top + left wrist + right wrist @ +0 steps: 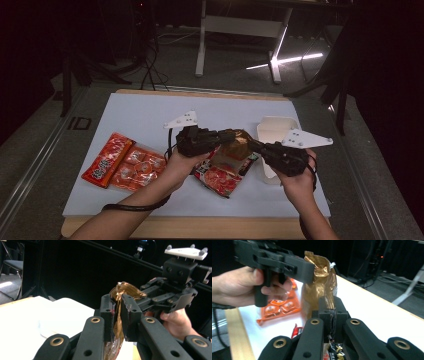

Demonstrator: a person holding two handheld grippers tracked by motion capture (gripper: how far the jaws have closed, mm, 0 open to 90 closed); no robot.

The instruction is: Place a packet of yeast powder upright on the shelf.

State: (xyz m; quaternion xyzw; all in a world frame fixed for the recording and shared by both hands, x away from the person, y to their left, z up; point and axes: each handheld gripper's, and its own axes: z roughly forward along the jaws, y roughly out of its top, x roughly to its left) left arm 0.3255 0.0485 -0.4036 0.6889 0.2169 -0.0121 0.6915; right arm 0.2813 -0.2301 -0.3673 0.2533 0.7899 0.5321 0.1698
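A crumpled gold foil packet (pixel 239 143) hangs above the middle of the white mat, held between both grippers. My left gripper (pixel 227 138) comes in from the left and is shut on the packet's left side. In the left gripper view its jaws (pixel 117 303) pinch the gold foil (pixel 128 290), which sticks up above them. My right gripper (pixel 253 145) comes in from the right and is shut on the packet's other edge. In the right gripper view its jaws (pixel 333 308) stand closed together at the foot of the gold packet (pixel 320 283).
A red and white snack packet (pixel 222 180) lies on the mat (pixel 145 115) beneath the grippers. An orange tray pack (pixel 140 167) and a red-orange packet (pixel 106 160) lie at the left. A white box (pixel 274 129) stands at the right.
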